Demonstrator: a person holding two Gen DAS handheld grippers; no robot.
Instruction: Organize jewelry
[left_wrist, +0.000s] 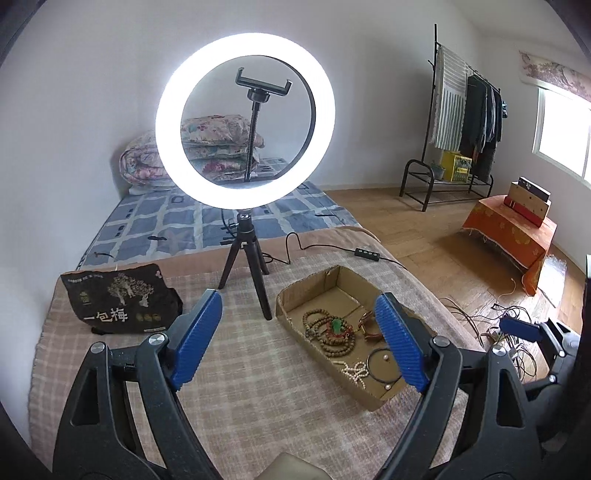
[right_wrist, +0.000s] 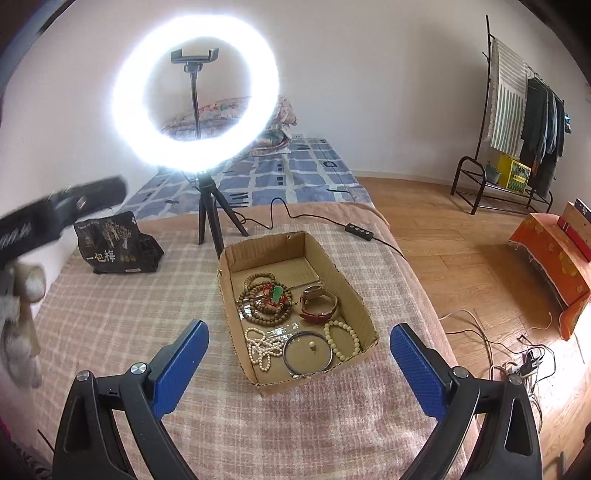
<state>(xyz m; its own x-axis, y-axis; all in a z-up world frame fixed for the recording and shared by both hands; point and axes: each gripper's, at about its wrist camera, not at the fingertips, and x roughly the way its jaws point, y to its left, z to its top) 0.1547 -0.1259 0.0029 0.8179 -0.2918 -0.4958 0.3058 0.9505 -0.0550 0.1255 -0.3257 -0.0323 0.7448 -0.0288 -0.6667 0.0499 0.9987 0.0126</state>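
Note:
An open cardboard box (right_wrist: 266, 247) lies on the checked pink blanket and holds the jewelry. In it are brown wooden beads with a green pendant (right_wrist: 264, 299), a brown-strapped watch (right_wrist: 317, 304), a white bead bracelet (right_wrist: 341, 339), a pearl string (right_wrist: 262, 347) and a dark bangle (right_wrist: 306, 352). My right gripper (right_wrist: 299, 326) hovers open above the box's near end, with nothing between its blue pads. My left gripper (left_wrist: 297, 295) is open and empty too, left of the box (left_wrist: 332, 275); its right finger hides part of the watch (left_wrist: 365, 325). The wooden beads (left_wrist: 325, 332) show between its fingers.
A lit ring light (left_wrist: 245, 118) on a small tripod stands behind the box, its cable and inline controller (left_wrist: 367, 254) trailing right. A black snack bag (left_wrist: 118, 299) lies at the left. The bed's edge drops to a wooden floor with tangled cables (right_wrist: 517, 365) on the right.

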